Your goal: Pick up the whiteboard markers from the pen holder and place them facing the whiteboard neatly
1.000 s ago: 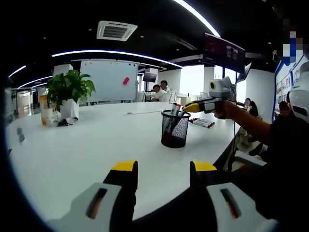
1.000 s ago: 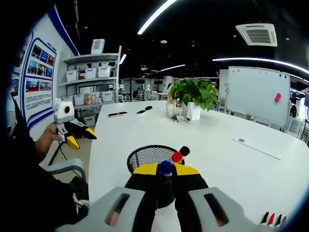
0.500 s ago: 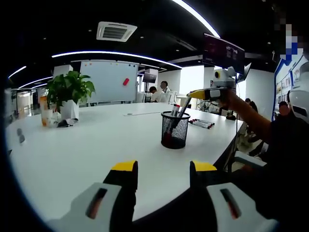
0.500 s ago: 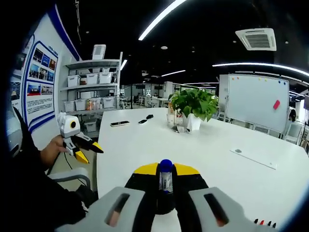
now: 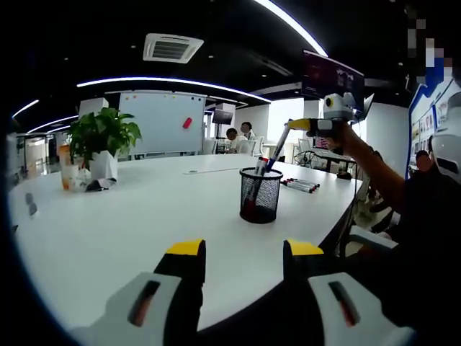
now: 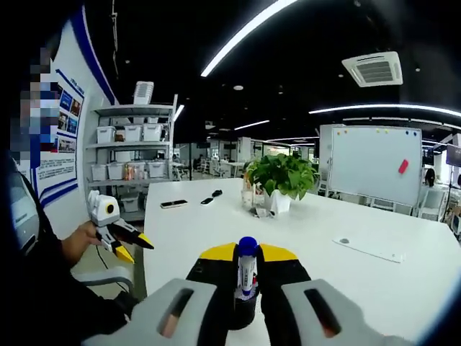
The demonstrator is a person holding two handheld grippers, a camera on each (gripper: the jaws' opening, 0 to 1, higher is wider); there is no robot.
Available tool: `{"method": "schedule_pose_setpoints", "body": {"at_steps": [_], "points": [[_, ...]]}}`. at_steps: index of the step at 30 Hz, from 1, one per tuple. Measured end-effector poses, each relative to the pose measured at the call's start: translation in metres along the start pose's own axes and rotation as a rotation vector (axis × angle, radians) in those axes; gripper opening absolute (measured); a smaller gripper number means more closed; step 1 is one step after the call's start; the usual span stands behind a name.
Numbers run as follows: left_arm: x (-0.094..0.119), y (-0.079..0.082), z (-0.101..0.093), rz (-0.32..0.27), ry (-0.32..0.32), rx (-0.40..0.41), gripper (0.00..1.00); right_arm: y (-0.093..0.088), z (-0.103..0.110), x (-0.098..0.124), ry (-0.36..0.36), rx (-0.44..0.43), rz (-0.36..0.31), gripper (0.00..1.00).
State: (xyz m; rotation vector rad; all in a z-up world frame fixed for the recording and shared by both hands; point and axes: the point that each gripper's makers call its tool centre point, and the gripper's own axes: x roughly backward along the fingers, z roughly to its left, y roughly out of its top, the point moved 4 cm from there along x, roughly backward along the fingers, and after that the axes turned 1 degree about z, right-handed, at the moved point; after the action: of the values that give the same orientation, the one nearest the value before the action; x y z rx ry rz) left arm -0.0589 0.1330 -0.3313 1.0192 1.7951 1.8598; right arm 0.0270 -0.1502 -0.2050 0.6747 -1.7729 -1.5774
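A black mesh pen holder (image 5: pixel 261 193) stands on the white table (image 5: pixel 130 223) with a red-capped marker (image 5: pixel 263 162) and others inside. Above it my right gripper (image 5: pixel 292 125) is shut on a blue-capped marker (image 5: pixel 276 148), which hangs slanted with its lower end over the holder's mouth. In the right gripper view that marker (image 6: pixel 247 268) stands upright between my shut right gripper (image 6: pixel 247 254). Several markers (image 5: pixel 301 184) lie in a row on the table behind the holder. My left gripper (image 5: pixel 245 249) is open over the near table, also seen as the left gripper (image 6: pixel 122 244) in a hand. The whiteboard (image 5: pixel 164 119) stands far back.
A potted plant (image 5: pixel 104 140) and cups (image 5: pixel 70 169) sit at the far left of the table. Phones (image 6: pixel 176 204) lie near the plant (image 6: pixel 282 175). Storage shelves (image 6: pixel 133 155) line the wall. People sit behind the table (image 5: pixel 240 135). The table edge runs close on the right.
My right gripper has lifted the blue-capped marker up out of the pen holder, so the holder has dropped out of the right gripper view. The left gripper has stayed put.
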Motion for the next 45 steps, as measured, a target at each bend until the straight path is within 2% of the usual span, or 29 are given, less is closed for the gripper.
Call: {"method": "schedule_pose_setpoints", "body": {"at_steps": [12, 23, 32, 45], "points": [[-0.001, 0.001, -0.001, 0.0, -0.002, -0.003, 0.44, 0.021, -0.003, 0.014, -0.029, 0.018, -0.051, 0.13], [-0.001, 0.001, -0.002, 0.002, -0.005, -0.004, 0.44, 0.018, -0.017, 0.032, -0.083, 0.007, -0.077, 0.13], [-0.001, 0.002, -0.003, 0.003, -0.003, -0.007, 0.44, 0.009, -0.03, 0.048, -0.144, 0.03, -0.049, 0.13], [0.002, 0.005, -0.001, -0.001, 0.003, -0.009, 0.44, 0.008, -0.045, 0.062, -0.184, 0.014, -0.06, 0.13]]}}
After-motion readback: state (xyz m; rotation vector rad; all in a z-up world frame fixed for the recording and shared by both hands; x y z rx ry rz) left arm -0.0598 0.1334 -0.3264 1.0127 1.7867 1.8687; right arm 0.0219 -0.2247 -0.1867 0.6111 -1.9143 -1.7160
